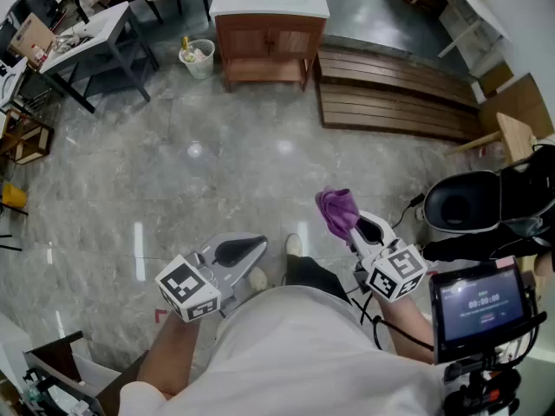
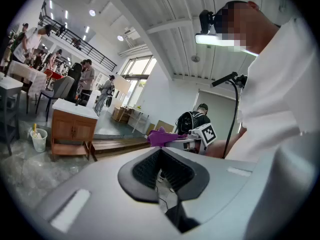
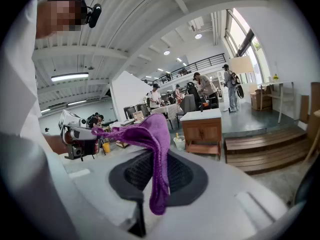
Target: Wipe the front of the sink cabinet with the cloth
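The wooden sink cabinet (image 1: 269,37) with a white top stands far across the floor, its doors facing me; it also shows small in the left gripper view (image 2: 72,129) and the right gripper view (image 3: 202,129). My right gripper (image 1: 362,232) is shut on a purple cloth (image 1: 336,208), which bunches up above the jaws and hangs between them (image 3: 156,154). My left gripper (image 1: 245,251) is shut with nothing in it, held low at my left side. Both grippers are close to my body, several steps from the cabinet.
A white bucket (image 1: 198,57) stands left of the cabinet. A slatted wooden platform (image 1: 395,98) lies to its right. Tables (image 1: 87,33) fill the far left. A black bag (image 1: 468,202) and a small screen (image 1: 481,306) sit at my right. People stand in the background (image 3: 230,86).
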The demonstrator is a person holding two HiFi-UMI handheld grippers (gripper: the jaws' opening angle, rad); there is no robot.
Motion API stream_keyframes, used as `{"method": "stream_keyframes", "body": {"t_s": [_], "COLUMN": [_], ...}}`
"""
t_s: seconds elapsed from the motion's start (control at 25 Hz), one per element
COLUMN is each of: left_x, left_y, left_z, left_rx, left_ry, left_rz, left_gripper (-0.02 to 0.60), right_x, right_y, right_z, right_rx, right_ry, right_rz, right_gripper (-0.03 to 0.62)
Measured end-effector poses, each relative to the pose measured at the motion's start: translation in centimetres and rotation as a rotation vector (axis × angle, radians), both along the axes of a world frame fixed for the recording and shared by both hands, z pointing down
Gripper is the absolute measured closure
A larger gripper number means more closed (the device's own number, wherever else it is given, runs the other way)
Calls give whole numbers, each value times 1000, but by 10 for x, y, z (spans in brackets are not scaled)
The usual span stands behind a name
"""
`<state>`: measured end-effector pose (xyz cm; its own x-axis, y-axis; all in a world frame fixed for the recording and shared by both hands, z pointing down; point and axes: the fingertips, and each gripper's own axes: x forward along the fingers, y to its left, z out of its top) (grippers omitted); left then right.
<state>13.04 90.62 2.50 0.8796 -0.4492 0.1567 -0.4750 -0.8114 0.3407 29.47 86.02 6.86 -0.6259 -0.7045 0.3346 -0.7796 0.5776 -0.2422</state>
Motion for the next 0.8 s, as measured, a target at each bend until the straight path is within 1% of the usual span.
{"method": "stream_keyframes", "body": {"t_s": [0.08, 0.16, 0.24, 0.36, 0.4, 0.56, 0.72, 0.8], "left_x": [2, 10, 29, 64, 70, 78, 99, 97], "left_y": [-6, -25, -59, -125, -138, -158, -222, -255], "left_z": [0, -2, -5, -8, -10, -16, -14, -4], "left_rx": [-9, -11, -17, -30, -29, -1, -10, -25], "left_ry": [5, 4, -13, -37, -42, -60, -64, -67], "left_rz": [4, 0, -4, -3, -3, -4, -3, 8], "left_gripper": [575, 575, 575, 575, 575, 575, 575, 575], "right_x": [1, 9, 28, 61, 66, 77, 96, 97], "right_y": [-4, -21, -58, -127, -140, -164, -231, -264], "right_z": [0, -3, -3, 1, 2, 9, 29, 45], "right_rx": [-2, 5, 2, -9, -7, -3, -30, -52], "right_ry": [-5, -7, -18, -34, -36, -46, -51, -64], "right_rz": [-2, -5, -2, -9, -11, -3, 8, 28], "right_gripper": [539, 539, 539, 539, 539, 539, 538, 537]}}
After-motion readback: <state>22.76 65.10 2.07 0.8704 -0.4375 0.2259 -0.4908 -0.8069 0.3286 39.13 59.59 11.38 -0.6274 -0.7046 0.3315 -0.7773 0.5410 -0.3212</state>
